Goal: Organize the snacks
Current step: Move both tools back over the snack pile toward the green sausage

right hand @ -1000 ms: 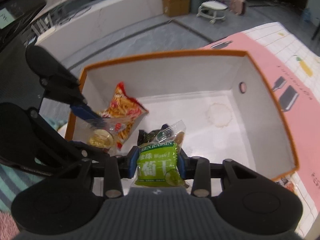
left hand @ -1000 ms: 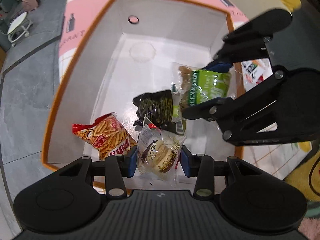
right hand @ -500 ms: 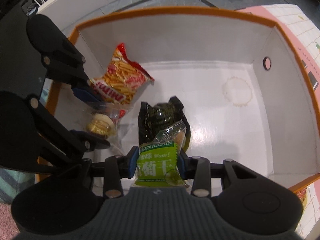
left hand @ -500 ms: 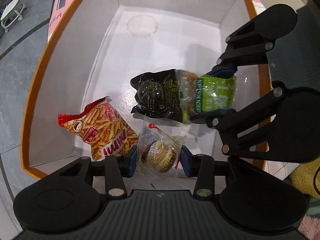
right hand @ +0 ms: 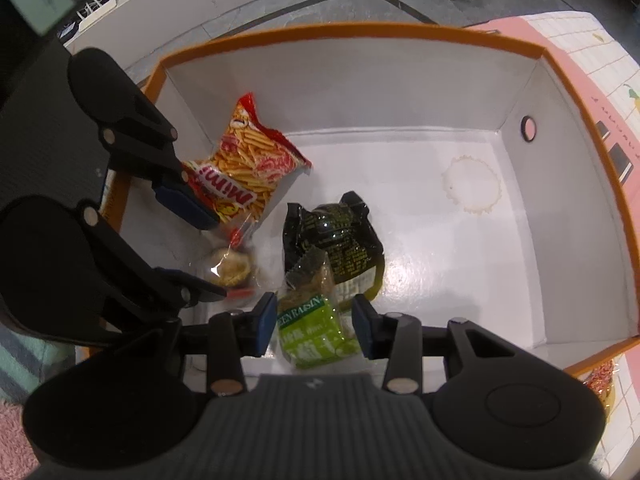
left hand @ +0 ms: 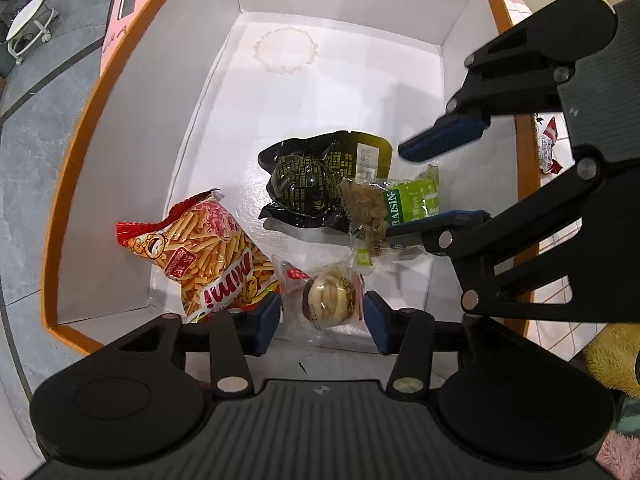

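Note:
Both grippers hang inside a white box with an orange rim (left hand: pixel 72 184) (right hand: pixel 360 36). My left gripper (left hand: pixel 323 316) is open; a clear-wrapped round pastry (left hand: pixel 328 298) lies loose between its fingers on the box floor. My right gripper (right hand: pixel 314 326) is open; a green raisin packet (right hand: pixel 310 332) (left hand: pixel 400 210) lies loose between its fingers, leaning on a black snack bag (right hand: pixel 338 246) (left hand: pixel 328 178). A red and orange Mimi stick-snack bag (left hand: pixel 208 252) (right hand: pixel 248 164) lies by the near left wall. The pastry also shows in the right wrist view (right hand: pixel 232 266).
A pink and white checked mat (right hand: pixel 600 52) lies under the box. A small wrapped candy (left hand: pixel 546 150) and a yellow plush (left hand: pixel 616 356) lie outside the box on the right. Grey floor tiles (left hand: pixel 32 140) and a white stool (left hand: pixel 24 32) are to the left.
Both grippers went lower into the box and opened. The pastry and the green raisin packet were let go and now rest on the box floor.

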